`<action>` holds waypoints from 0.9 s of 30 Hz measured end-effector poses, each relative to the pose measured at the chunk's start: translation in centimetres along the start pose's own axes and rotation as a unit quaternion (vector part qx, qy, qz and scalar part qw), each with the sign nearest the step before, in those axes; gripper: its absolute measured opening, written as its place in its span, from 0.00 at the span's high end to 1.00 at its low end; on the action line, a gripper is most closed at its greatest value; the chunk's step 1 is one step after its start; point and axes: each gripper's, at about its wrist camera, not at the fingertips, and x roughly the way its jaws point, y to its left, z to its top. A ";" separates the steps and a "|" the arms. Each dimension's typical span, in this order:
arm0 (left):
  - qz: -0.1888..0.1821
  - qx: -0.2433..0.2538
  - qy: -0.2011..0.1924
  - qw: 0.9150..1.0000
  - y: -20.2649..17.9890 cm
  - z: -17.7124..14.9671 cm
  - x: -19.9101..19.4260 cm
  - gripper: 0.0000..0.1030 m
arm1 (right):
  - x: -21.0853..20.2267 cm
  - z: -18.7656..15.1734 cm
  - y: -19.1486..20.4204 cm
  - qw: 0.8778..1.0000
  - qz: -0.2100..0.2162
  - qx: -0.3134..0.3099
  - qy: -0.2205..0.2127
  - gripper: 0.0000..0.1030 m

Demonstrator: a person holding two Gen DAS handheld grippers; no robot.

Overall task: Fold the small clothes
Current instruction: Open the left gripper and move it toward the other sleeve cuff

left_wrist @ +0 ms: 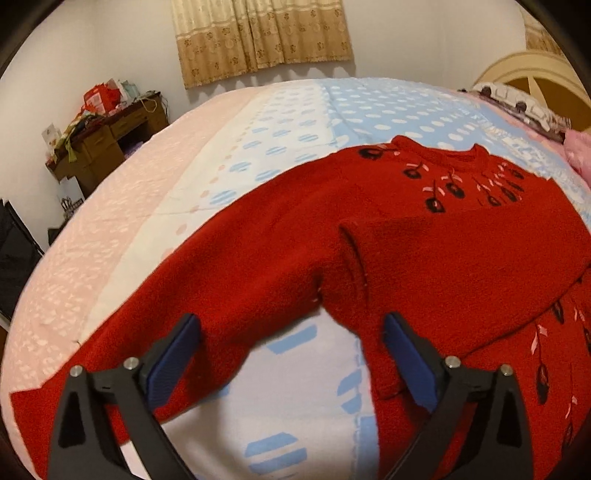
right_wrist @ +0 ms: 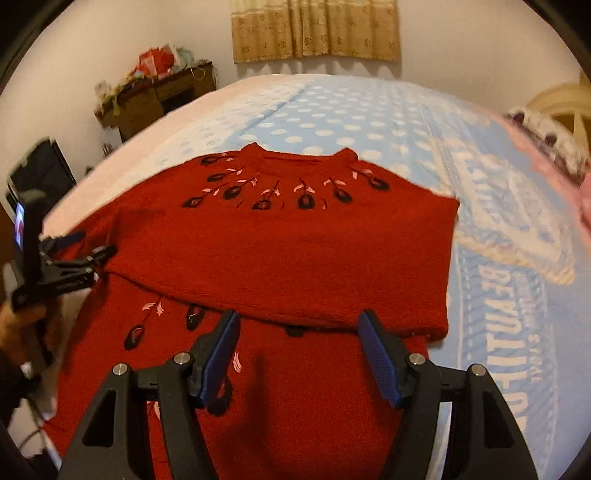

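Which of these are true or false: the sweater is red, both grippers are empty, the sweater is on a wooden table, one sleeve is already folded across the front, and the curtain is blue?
1. The sweater is red. True.
2. Both grippers are empty. True: the left gripper and the right gripper hang open above the sweater, nothing between their pads.
3. The sweater lies on a wooden table. False: it lies on a bed with a blue and white dotted cover.
4. One sleeve is folded across the front. True: the folded sleeve crosses the body.
5. The curtain is blue. False: it is beige with a flower pattern.
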 end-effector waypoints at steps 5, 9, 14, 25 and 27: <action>0.001 -0.006 0.000 1.000 0.1 -0.2 -0.1 0.01 | 4.7 0.0 0.7 0.997 -0.008 0.028 0.067 0.32; -0.013 -0.016 0.000 1.000 0.7 -0.5 -0.1 0.01 | 4.1 -0.2 2.9 0.998 -0.017 -0.007 0.057 0.29; -0.012 -0.014 -0.006 1.000 0.6 -0.7 -0.4 0.00 | 2.1 -0.9 4.9 0.999 -0.014 -0.025 0.037 0.29; -0.020 -0.020 -0.010 1.000 1.3 -1.7 -1.5 0.00 | 0.2 -4.9 8.3 0.997 -0.003 -0.044 0.062 0.29; -0.020 -0.025 -0.011 0.999 1.6 -2.0 -1.8 0.00 | -0.4 -5.9 8.7 0.998 -0.012 -0.044 0.053 0.29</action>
